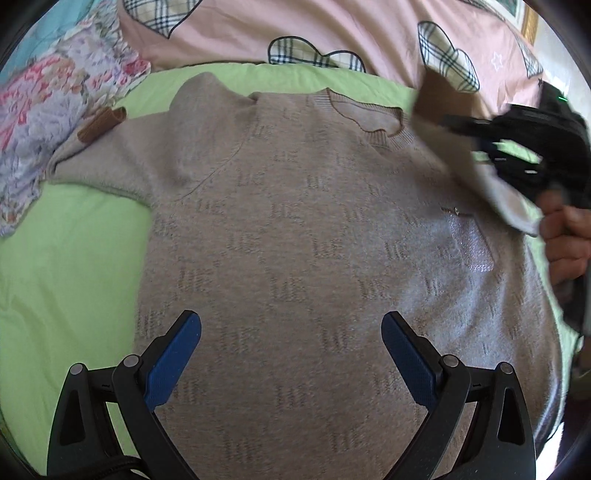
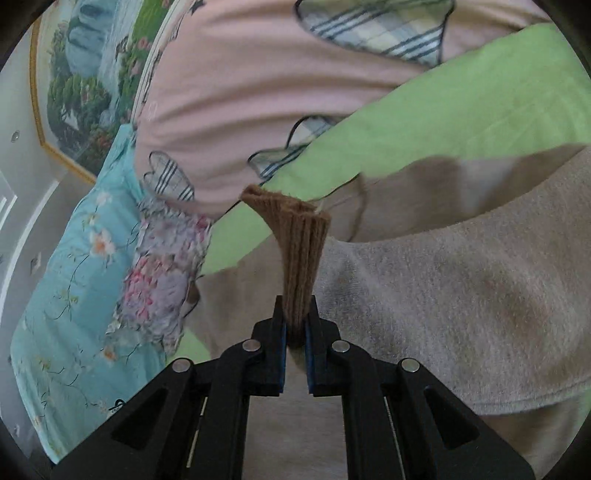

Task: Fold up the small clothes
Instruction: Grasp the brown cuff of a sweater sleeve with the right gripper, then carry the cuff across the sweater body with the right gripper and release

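My right claw [image 2: 295, 325] is clamped tight on the brown ribbed cuff [image 2: 295, 251] of the sweater's sleeve, the blue pads pressing it from both sides so the cuff fans out beyond the fingertips. The sleeve [image 2: 443, 295] trails from that cuff, lifted off the bed and draped across the sweater's body. In the left wrist view that same claw [image 1: 480, 140] shows blurred at the sweater's shoulder, beside the neckline, with my right hand [image 1: 565, 236] wrapped around its handle.

My left claw [image 1: 291, 332] stands wide, holding nothing, its blue pads [image 1: 173, 362] spread over the lower part of the sweater [image 1: 295, 229]; I cannot tell whether they touch the knit. The sweater is grey-beige with a faint woven pattern and lies face up and flat on the green sheet [image 1: 66, 280]. Its neckline [image 1: 369, 118] points away from my left claw, toward the pink quilt [image 1: 332, 33] with plaid patches that borders the sheet beyond the collar. The other sleeve stretches out sideways from the sweater's body, and its brown cuff [image 1: 101, 123] rests against a floral cloth [image 1: 48, 118] bunched at the sheet's edge.
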`<state>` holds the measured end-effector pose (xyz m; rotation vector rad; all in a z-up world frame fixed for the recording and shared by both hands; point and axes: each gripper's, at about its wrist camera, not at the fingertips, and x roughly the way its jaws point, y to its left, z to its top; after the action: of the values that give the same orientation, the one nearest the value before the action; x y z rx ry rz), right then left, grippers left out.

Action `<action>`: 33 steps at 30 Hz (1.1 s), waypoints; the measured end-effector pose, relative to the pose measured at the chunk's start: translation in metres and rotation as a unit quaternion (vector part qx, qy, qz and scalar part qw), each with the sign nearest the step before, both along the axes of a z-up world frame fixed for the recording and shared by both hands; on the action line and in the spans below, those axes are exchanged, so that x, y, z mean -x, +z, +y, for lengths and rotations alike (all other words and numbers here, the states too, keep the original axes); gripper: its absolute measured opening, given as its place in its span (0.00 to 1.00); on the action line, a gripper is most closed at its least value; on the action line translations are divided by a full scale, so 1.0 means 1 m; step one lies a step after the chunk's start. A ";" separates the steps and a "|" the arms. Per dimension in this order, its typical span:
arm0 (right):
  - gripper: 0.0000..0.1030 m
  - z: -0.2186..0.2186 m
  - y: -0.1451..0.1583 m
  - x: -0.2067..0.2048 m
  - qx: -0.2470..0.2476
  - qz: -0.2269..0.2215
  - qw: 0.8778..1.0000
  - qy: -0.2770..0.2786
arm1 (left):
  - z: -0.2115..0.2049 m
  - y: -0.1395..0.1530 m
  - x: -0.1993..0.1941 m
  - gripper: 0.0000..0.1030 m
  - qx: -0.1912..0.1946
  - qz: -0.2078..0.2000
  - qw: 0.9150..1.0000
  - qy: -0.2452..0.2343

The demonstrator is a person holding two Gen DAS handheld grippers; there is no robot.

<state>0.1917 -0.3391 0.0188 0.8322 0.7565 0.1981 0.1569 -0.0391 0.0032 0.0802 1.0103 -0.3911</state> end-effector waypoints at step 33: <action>0.56 -0.051 -0.003 0.094 0.004 -0.009 0.993 -0.117 | -0.032 0.015 -0.113 0.05 0.183 -0.032 0.983 -0.004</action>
<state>0.0974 -0.3902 0.0158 0.9026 0.6363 -0.0072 0.2698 -0.0716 0.0185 -0.2346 0.8617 -0.5725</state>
